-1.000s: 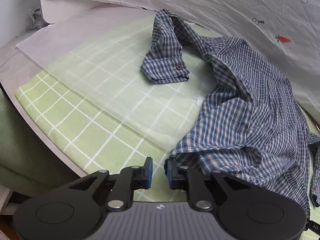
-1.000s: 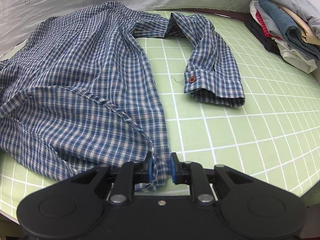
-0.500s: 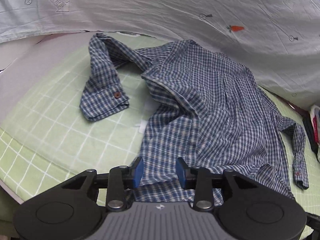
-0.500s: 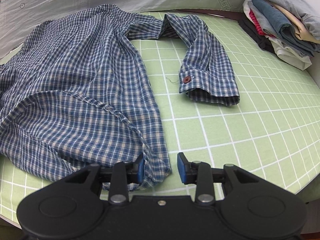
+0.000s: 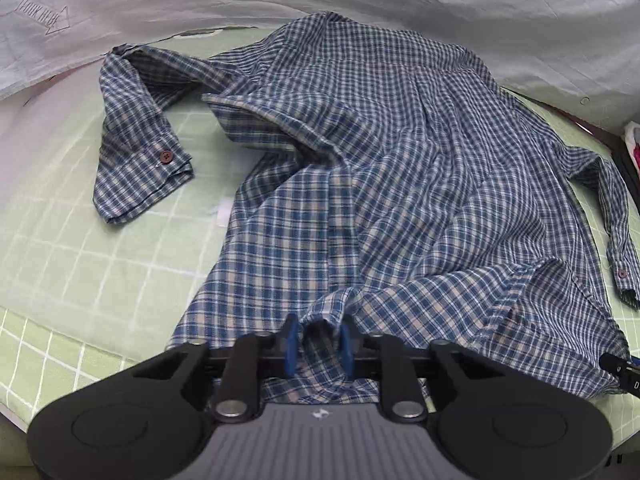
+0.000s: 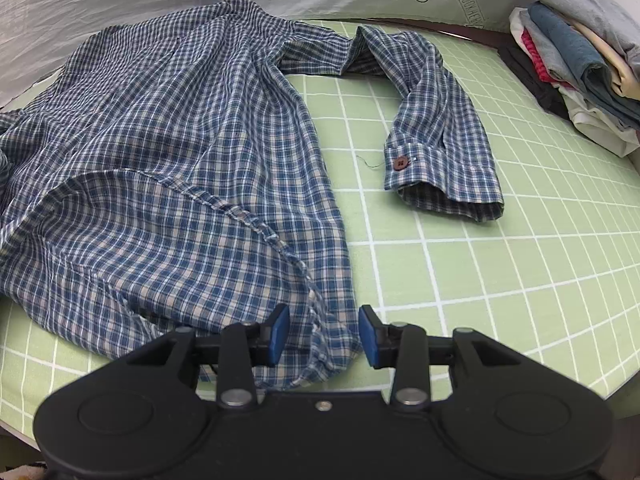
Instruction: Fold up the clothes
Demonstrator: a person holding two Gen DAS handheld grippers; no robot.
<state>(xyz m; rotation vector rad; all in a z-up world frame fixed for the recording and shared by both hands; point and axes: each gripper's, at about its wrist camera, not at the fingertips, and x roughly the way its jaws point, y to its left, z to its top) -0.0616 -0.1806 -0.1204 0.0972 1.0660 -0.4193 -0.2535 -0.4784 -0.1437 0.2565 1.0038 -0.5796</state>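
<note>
Two tongs straddle the hem of the shirt [image 5: 400, 168], which lies spread on the worktop [image 6: 500, 264]: left tongs [image 5: 317, 345] and right tongs [image 6: 323, 335] both released. Closing on a single layer may drag the cloth askew.

The pale sheet [image 5: 120, 8] along the far side carries an outlined arrow sign [image 5: 42, 20] reading "LOOK HERE"; the same print [image 6: 471, 8] shows at far right, partly legible.

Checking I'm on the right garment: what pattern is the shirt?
Blue and white plaid shirt, with a reddish-brown cuff button; clearest in the right wrist view.
</note>
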